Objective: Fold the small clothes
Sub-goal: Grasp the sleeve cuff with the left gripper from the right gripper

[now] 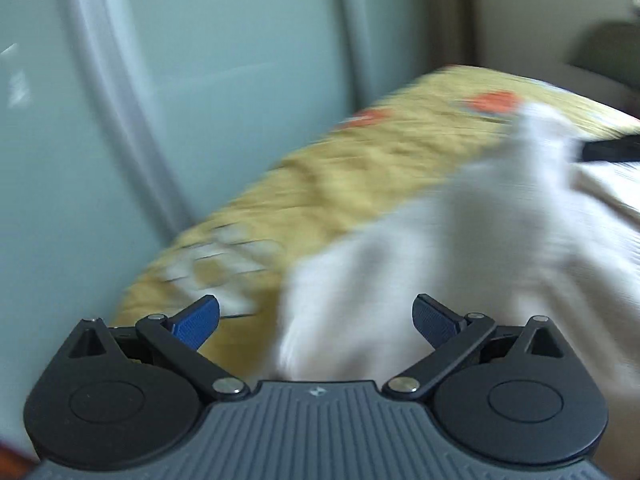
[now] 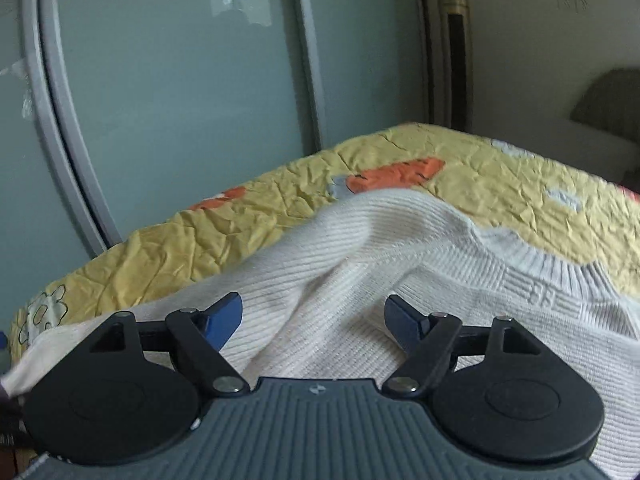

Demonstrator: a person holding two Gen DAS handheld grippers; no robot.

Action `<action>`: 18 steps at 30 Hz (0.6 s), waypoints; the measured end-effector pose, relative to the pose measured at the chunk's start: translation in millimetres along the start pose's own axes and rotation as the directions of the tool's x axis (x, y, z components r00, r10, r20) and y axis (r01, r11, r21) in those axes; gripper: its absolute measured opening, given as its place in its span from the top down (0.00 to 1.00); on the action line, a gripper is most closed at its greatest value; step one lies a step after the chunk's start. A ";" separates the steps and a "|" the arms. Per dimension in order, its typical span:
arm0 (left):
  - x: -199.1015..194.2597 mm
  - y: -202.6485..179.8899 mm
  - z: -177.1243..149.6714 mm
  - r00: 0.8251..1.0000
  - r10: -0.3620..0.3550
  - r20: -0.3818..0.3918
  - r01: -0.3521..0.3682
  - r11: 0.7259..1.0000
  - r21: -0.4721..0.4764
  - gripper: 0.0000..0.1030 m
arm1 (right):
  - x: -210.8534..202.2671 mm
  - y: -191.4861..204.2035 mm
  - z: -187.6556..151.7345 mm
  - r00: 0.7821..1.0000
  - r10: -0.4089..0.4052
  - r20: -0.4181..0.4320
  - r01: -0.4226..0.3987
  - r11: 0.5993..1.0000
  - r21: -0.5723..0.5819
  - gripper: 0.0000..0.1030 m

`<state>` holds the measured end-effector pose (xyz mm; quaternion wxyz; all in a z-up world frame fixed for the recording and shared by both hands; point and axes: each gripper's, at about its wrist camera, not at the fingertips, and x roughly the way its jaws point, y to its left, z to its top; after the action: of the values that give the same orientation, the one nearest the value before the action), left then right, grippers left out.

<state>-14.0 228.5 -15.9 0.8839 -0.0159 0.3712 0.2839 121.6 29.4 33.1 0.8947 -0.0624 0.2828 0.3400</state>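
So, one sweater (image 2: 420, 280): cream, ribbed knit, lying rumpled on the bed with a raised fold running up its middle and its ribbed collar off to the right. It takes up the near right part of the bedspread (image 2: 248, 232), which is yellow and crinkled, with orange carrot prints and a flower outline at the near left corner. One bedspread, one garment, no containers I can see.

Two grippers. Right gripper (image 2: 314, 322) hangs over the sweater with blue pads spread apart, nothing pinched. Left gripper (image 1: 316, 326) is spread wide too, nothing between the pads; that view is badly blurred, sweater (image 1: 440, 260) just a white smear. Behind the bed, pale green sliding doors (image 2: 180, 100).
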 end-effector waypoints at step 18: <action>49.9 113.2 -4.7 0.906 -0.390 -0.165 0.340 0.902 -0.268 0.00 | -29.2 207.4 -82.5 0.973 0.219 -0.071 -0.190 0.592 -0.783 0.21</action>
<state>-47.1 346.7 -31.8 0.8682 -0.2194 0.4189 0.1505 -68.0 145.4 -2.9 0.7366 -0.4082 0.0963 0.5306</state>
